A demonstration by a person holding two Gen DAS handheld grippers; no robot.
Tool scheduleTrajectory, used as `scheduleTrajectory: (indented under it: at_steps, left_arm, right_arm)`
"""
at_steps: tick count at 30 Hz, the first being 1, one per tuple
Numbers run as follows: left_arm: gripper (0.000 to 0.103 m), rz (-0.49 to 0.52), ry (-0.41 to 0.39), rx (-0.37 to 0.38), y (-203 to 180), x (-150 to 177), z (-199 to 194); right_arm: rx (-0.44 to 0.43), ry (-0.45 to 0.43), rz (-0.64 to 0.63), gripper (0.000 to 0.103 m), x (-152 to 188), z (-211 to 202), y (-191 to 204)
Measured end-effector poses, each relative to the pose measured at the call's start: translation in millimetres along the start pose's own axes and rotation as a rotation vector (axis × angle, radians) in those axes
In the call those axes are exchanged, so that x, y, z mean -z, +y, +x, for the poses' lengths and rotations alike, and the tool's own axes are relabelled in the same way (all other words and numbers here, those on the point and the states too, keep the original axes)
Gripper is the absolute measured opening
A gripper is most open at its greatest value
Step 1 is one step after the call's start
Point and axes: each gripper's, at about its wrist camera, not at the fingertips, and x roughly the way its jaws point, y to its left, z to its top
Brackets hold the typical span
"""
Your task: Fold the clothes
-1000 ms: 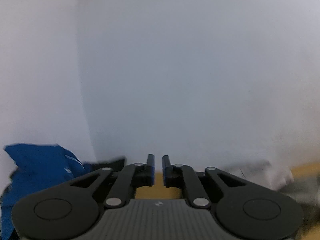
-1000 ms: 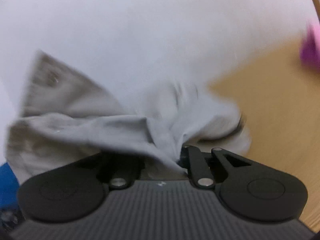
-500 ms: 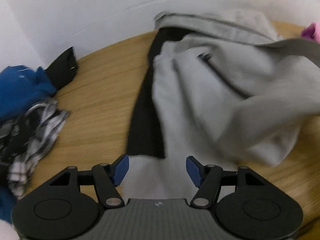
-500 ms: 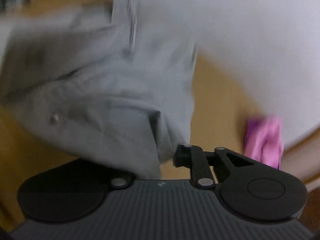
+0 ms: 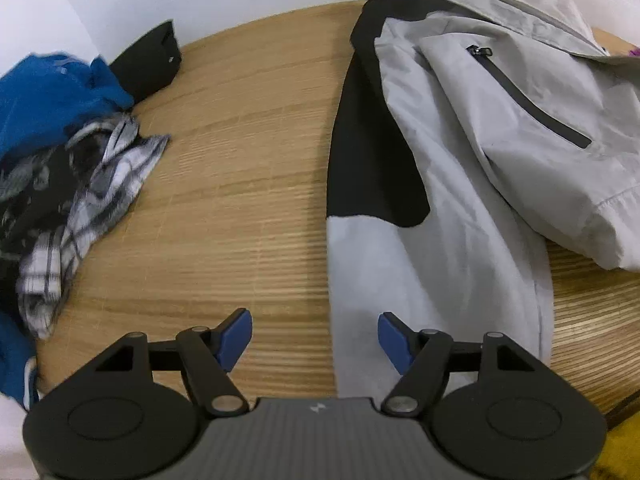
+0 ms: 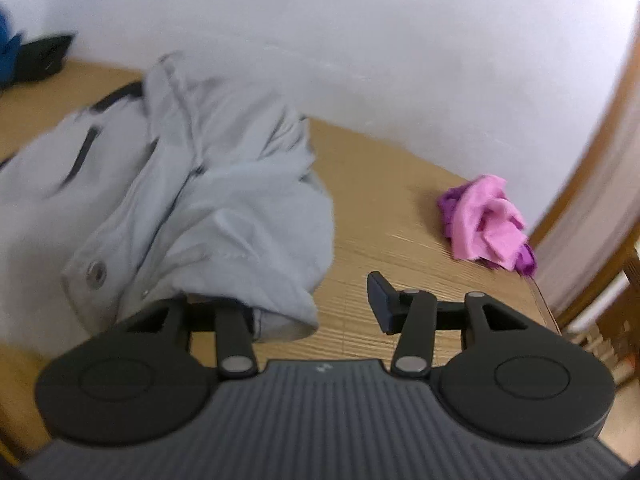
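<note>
The light grey zip-up jacket with black panels lies spread on the wooden worktop. Left hand-held gripper is opening over its hem; right hand-held gripper is opening too, jacket fabric draped over its left finger.

The wooden table bears a grey jacket, a clothes heap and a pink cloth.

- A wooden surface with a fine straight grain, light oak in colour, fills most of the left wrist view.
- A plain white wall rises directly behind its far edge.
- At the right of the right wrist view stands a curved-looking wooden frame, with pale fabric beside it, blurred.
- Light is soft and even, with faint shadows.
</note>
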Motion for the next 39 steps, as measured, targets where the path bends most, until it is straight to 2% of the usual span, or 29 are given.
scheduleTrajectory:
  at_steps: [2,5,9,12,14,16,18,20,23,24,26,29,32,34,35,36,38,39]
  left_arm:
    - [0.073,0.040,-0.018,0.004,4.2,0.6,-0.9]
    - [0.074,0.101,-0.040,0.030,19.3,-0.9,2.2]
    - [0.075,0.160,-0.055,0.075,37.7,-0.5,10.6]
    - [0.075,0.199,-0.067,0.119,47.5,-1.2,18.5]
    - [0.075,0.221,-0.077,0.137,51.6,-1.4,22.8]
    - [0.075,0.237,-0.084,0.149,54.8,-1.2,25.7]
    - [0.075,0.244,-0.088,0.166,58.4,-0.2,27.4]
    - [0.075,0.244,-0.092,0.183,61.5,2.8,27.4]
    - [0.075,0.234,-0.090,0.174,64.8,9.1,28.7]
    - [0.075,0.222,-0.085,0.169,66.8,10.7,29.2]
    - [0.075,0.196,-0.074,0.158,71.1,13.8,30.1]
    - [0.075,0.142,-0.061,0.124,81.4,15.7,27.0]
    - [0.075,0.093,-0.053,0.082,95.7,21.4,22.5]
    - [0.076,0.061,-0.047,0.053,105.2,25.3,19.4]
    - [0.076,0.044,-0.042,0.038,110.3,28.5,18.2]
    - [0.076,0.031,-0.032,0.028,115.7,31.0,17.8]
    - [0.076,0.002,-0.008,0.027,128.3,34.3,20.0]
    - [0.076,-0.008,-0.007,0.025,134.5,32.3,23.0]
  right_arm:
    - [0.050,0.027,0.029,0.050,-2.3,-2.5,8.4]
    - [0.134,0.130,0.041,0.050,7.1,-6.9,30.0]
    - [0.127,0.319,-0.010,0.050,40.0,-25.4,68.4]
    - [0.204,0.358,0.026,0.050,53.1,-50.4,89.6]
    - [0.193,0.342,0.092,0.050,54.8,-69.9,106.5]
    - [0.138,0.313,0.156,0.050,54.2,-87.5,132.1]
    - [0.040,0.291,0.225,0.050,49.7,-96.3,157.3]
    - [-0.113,0.309,0.325,0.050,40.7,-94.3,180.5]
    - [-0.396,0.370,0.448,0.050,23.8,-77.4,214.8]
    - [-0.461,0.374,0.445,0.050,16.5,-72.0,227.5]
    - [-0.527,0.376,0.352,0.050,0.0,-59.5,254.9]
    - [-0.544,0.392,0.200,0.050,-14.9,-40.2,296.7]
    - [-0.575,0.424,0.146,0.050,-14.6,-16.9,322.9]
    - [-0.587,0.444,0.124,0.056,-13.3,-3.1,338.5]
    - [-0.586,0.429,0.106,0.068,-13.3,-1.6,344.6]
    - [-0.584,0.412,0.088,0.073,-13.4,-0.8,350.5]
    - [-0.581,0.377,0.053,0.073,-13.7,1.0,362.2]
    - [-0.596,0.369,0.037,0.068,-16.4,3.1,368.1]
